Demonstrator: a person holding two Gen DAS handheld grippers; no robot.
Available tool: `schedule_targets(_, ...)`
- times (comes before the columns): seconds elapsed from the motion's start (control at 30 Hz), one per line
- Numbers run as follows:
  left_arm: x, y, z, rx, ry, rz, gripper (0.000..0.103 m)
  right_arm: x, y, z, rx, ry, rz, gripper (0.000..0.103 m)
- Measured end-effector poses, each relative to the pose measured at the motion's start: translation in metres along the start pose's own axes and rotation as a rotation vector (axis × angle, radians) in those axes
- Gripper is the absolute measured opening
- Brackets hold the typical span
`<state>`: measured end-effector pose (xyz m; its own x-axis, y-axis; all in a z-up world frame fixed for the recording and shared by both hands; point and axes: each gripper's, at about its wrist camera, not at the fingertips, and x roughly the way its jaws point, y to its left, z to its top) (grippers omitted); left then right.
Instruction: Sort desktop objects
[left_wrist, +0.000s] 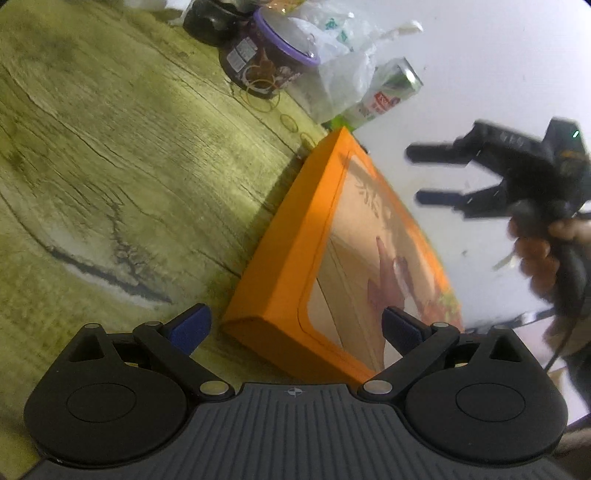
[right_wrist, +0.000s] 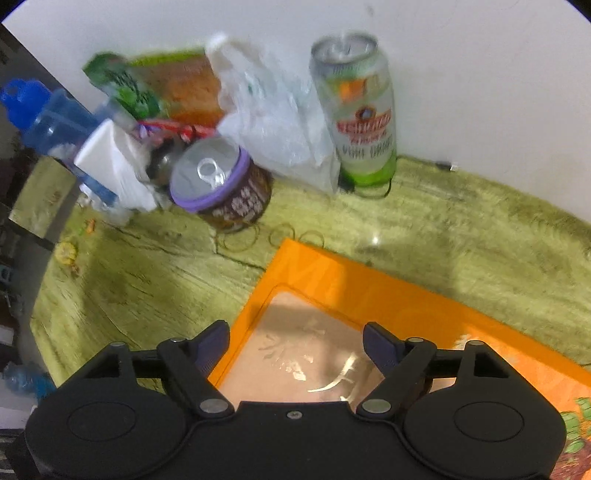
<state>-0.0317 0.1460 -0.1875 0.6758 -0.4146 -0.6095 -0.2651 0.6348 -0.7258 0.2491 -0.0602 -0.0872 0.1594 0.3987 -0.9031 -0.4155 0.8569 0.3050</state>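
Hovering over orange box (right_wrist: 369, 295), both tools (left_wrist: 295, 325) (right_wrist: 295, 343) seemingly empty.

I'm at a cluttered home table (right_wrist: 147, 280) with a wood-grain top pushed against a white wall (right_wrist: 480, 74): a beer can (right_wrist: 356, 110), plastic bag (right_wrist: 277, 122), water bottle (right_wrist: 48, 122), snack packets (right_wrist: 155, 85).

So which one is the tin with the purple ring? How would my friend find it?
Start at the big flat orange box on the greenish wooden table. Past its far corner, by the white wall, sits a clutter pile. The dark brown tin leans there, left of the tall green-and-silver can. Only it has a purple rim, with rubber bands lying before it.
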Motion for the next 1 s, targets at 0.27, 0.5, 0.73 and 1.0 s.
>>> schedule_targets(0.27, 0.014, 0.023, 0.008, -0.057, 0.044, -0.163, 0.103, 0.027, 0.014, -0.004, -0.006, 0.079, -0.038, 0.078)
schedule_targets(0.5, 0.011, 0.032, 0.011, -0.068, 0.04, -0.262, 0.103, 0.038, 0.022, -0.005, -0.012, 0.106, -0.065, 0.083)
schedule_targets(0.73, 0.007, 0.04, 0.012, -0.085, 0.03, -0.331, 0.102, 0.043, 0.033, -0.006, -0.05, 0.105, -0.097, 0.087)
schedule_targets(1.0, 0.001, 0.044, 0.008, -0.088, 0.004, -0.382, 0.103, 0.046, 0.038, -0.008, -0.055, 0.096, -0.12, 0.089)
